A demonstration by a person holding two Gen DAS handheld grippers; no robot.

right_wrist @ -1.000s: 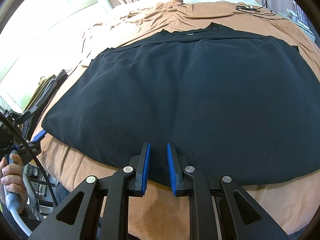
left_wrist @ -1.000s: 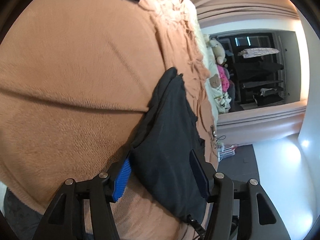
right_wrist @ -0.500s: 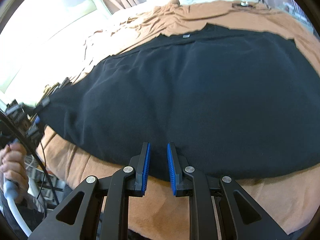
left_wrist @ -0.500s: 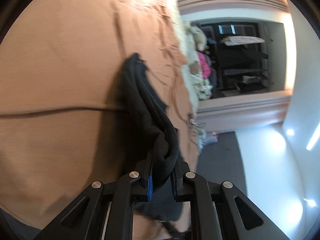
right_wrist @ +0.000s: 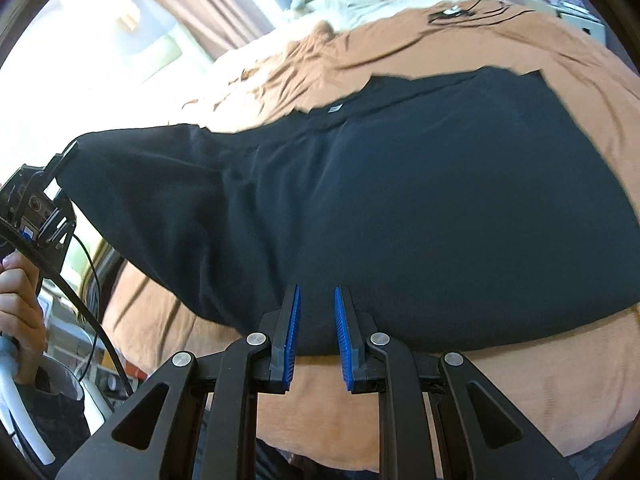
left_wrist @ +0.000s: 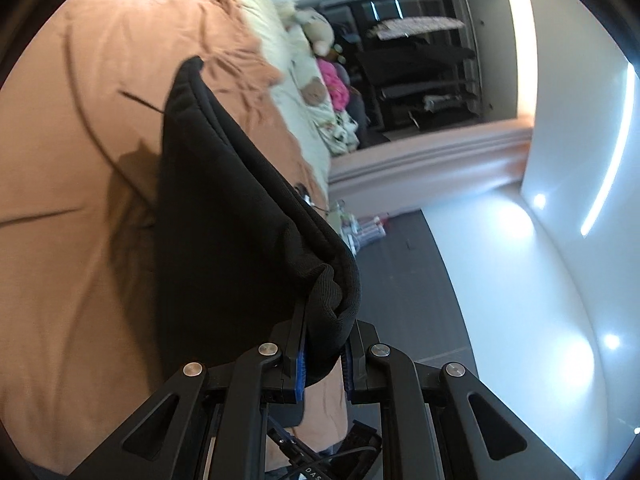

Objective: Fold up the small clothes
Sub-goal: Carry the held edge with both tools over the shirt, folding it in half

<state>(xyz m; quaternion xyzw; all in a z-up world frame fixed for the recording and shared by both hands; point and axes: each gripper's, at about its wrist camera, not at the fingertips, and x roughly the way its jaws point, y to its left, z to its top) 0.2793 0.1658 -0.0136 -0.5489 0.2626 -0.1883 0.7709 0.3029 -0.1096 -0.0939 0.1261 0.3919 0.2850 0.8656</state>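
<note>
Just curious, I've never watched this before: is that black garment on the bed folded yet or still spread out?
Mostly spread, not folded: the black garment lies flat on the brown blanket, with one side lifted off it, pinched by the left gripper.

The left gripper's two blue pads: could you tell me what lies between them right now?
A bunched edge of the black garment sits clamped between the left gripper pads, as the left wrist view shows.

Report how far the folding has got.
Done: the black garment lies spread on the brown blanket. In hand: the left gripper is shut on one lifted corner, the right gripper on the near hem. Left: no fold is laid yet.
</note>
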